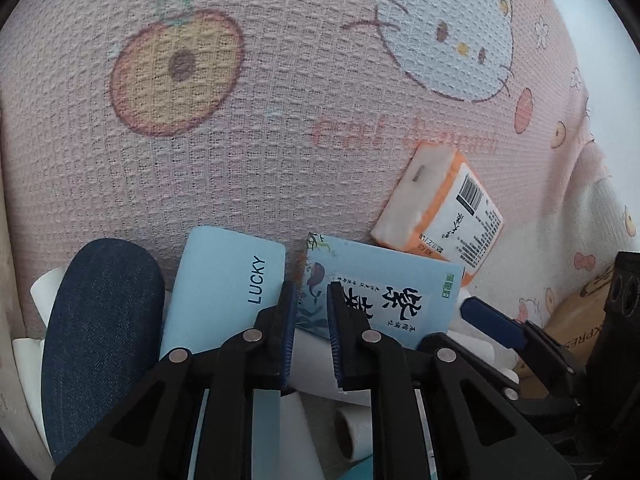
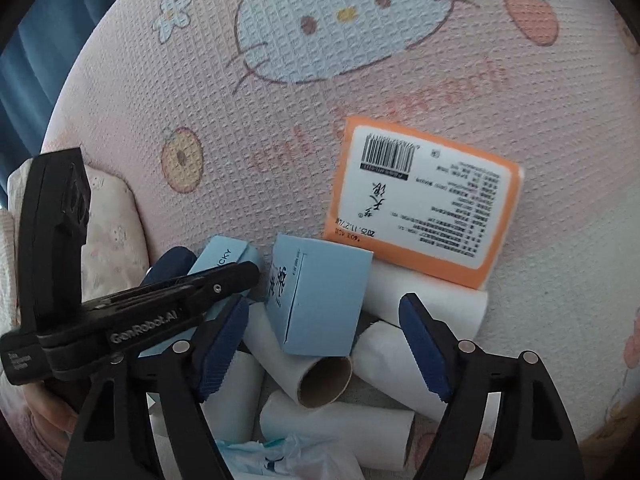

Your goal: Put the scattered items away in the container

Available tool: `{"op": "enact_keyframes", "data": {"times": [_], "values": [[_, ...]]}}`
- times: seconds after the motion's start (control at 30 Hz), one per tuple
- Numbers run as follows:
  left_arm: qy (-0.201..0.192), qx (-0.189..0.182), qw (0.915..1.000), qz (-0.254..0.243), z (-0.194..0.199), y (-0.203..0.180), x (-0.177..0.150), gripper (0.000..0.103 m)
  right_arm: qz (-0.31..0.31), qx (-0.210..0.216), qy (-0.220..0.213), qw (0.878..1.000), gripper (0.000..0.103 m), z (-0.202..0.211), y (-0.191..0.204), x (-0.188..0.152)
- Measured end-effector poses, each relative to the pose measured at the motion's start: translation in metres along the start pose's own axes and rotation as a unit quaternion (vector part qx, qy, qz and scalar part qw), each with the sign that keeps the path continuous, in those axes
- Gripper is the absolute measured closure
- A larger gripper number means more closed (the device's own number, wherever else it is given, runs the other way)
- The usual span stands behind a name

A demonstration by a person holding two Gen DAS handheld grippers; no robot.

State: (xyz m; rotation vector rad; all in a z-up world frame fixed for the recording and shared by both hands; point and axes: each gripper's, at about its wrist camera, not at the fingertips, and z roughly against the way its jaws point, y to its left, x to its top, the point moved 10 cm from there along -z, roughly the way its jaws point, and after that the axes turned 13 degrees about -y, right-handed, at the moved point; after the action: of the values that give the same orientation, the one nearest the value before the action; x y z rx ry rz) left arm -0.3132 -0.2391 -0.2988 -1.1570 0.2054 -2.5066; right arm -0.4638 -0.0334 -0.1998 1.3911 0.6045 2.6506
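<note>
**Nothing is put away yet; both grippers are over the heap**

The scattered items lie together in one heap on the pink printed blanket (image 1: 280, 140). There is an orange tissue pack (image 1: 436, 208), a light blue box with Chinese characters (image 1: 380, 300), a light blue box marked LUCKY (image 1: 224, 280), a dark denim pouch (image 1: 100, 332) and several white paper rolls (image 2: 400, 368). I judge that the task is at its beginning, because no item shows inside any container.

The left gripper (image 1: 312, 292) has its jaws almost together, with only a narrow slit between them. The near corner of the box with characters is seen in this slit. Whether the pads already pinch it, I cannot tell. The right gripper (image 2: 324, 320) stands wide open over the rolls and the same box, and it holds nothing.

The container itself is not clear. A brown carton (image 1: 580, 316) at the right edge of the left wrist view may be it, but it is cut off and partly hidden behind the right gripper. The rolls lowest in the heap are covered, so they are hard to count. A crumpled plastic wrapper (image 2: 288, 456) is cut off by the lower edge.
</note>
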Motion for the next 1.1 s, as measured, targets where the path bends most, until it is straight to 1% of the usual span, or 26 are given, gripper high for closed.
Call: {"op": "enact_keyframes", "data": {"times": [0.03, 0.07, 0.1, 0.13, 0.17, 0.2, 0.27, 0.3, 0.4, 0.47, 0.53, 0.6, 0.67, 0.8, 0.87, 0.97, 1.03, 1.07, 1.1], "values": [[0.002, -0.009, 0.9999, 0.004, 0.0, -0.002, 0.0, 0.076, -0.01, -0.005, 0.005, 1.0, 0.033, -0.003, -0.003, 0.0], [0.003, -0.019, 0.9998, 0.007, 0.0, -0.005, 0.0, 0.067, -0.029, -0.002, 0.01, 1.0, 0.04, -0.005, -0.006, -0.001], [0.003, -0.027, 0.9996, 0.008, 0.0, -0.009, 0.001, 0.062, -0.049, 0.001, 0.015, 0.999, 0.051, -0.006, -0.01, -0.003], [0.002, -0.032, 0.9995, 0.008, 0.0, -0.012, 0.001, 0.055, -0.074, 0.014, 0.018, 0.997, 0.063, -0.006, -0.012, -0.003], [0.002, -0.035, 0.9993, 0.007, 0.0, -0.015, 0.001, 0.05, -0.1, 0.037, 0.017, 0.994, 0.065, -0.004, -0.011, -0.003], [0.002, -0.039, 0.9992, 0.006, -0.001, -0.018, 0.001, 0.048, -0.112, 0.037, 0.014, 0.993, 0.065, -0.002, -0.014, -0.003], [0.0, -0.048, 0.9988, 0.004, -0.003, -0.022, 0.001, 0.038, -0.108, 0.036, 0.01, 0.993, 0.066, 0.005, -0.017, -0.001], [-0.001, -0.051, 0.9987, 0.002, -0.004, -0.024, 0.001, 0.037, -0.107, 0.031, 0.007, 0.994, 0.066, 0.009, -0.021, 0.001], [0.002, -0.06, 0.9982, -0.004, -0.01, -0.03, 0.002, 0.035, -0.125, 0.014, 0.003, 0.992, 0.066, 0.018, -0.033, 0.002], [0.006, -0.067, 0.9977, 0.002, -0.012, -0.033, 0.003, 0.035, -0.148, 0.015, 0.002, 0.989, 0.066, 0.022, -0.04, 0.003], [0.011, -0.09, 0.9957, 0.02, -0.012, -0.036, 0.004, 0.035, -0.168, 0.013, -0.002, 0.986, 0.066, 0.027, -0.047, 0.004], [0.015, -0.11, 0.9931, 0.036, -0.015, -0.043, 0.004, 0.035, -0.175, 0.003, -0.007, 0.984, 0.065, 0.031, -0.051, 0.005], [0.016, -0.109, 0.9937, 0.024, -0.02, -0.048, 0.004, 0.034, -0.165, -0.015, -0.012, 0.986, 0.065, 0.036, -0.052, 0.007], [0.018, -0.094, 0.9951, -0.024, -0.023, -0.051, 0.0, 0.034, -0.092, -0.075, -0.025, 0.993, 0.062, 0.038, -0.048, 0.013], [0.023, -0.104, 0.9937, -0.033, -0.023, -0.053, -0.002, 0.034, -0.064, -0.093, -0.027, 0.993, 0.061, 0.04, -0.045, 0.017], [0.033, -0.12, 0.9918, -0.031, -0.027, -0.064, -0.003, 0.034, -0.064, -0.095, -0.026, 0.993, 0.06, 0.044, -0.046, 0.021], [0.036, -0.138, 0.9896, -0.014, -0.026, -0.07, -0.004, 0.034, -0.071, -0.096, -0.026, 0.993, 0.06, 0.046, -0.046, 0.022], [0.036, -0.15, 0.9881, -0.004, -0.024, -0.073, -0.004, 0.035, -0.072, -0.087, -0.021, 0.993, 0.06, 0.048, -0.046, 0.02], [0.034, -0.155, 0.9873, 0.005, -0.023, -0.076, -0.004, 0.035, -0.072, -0.082, -0.018, 0.994, 0.058, 0.049, -0.045, 0.018]]}}
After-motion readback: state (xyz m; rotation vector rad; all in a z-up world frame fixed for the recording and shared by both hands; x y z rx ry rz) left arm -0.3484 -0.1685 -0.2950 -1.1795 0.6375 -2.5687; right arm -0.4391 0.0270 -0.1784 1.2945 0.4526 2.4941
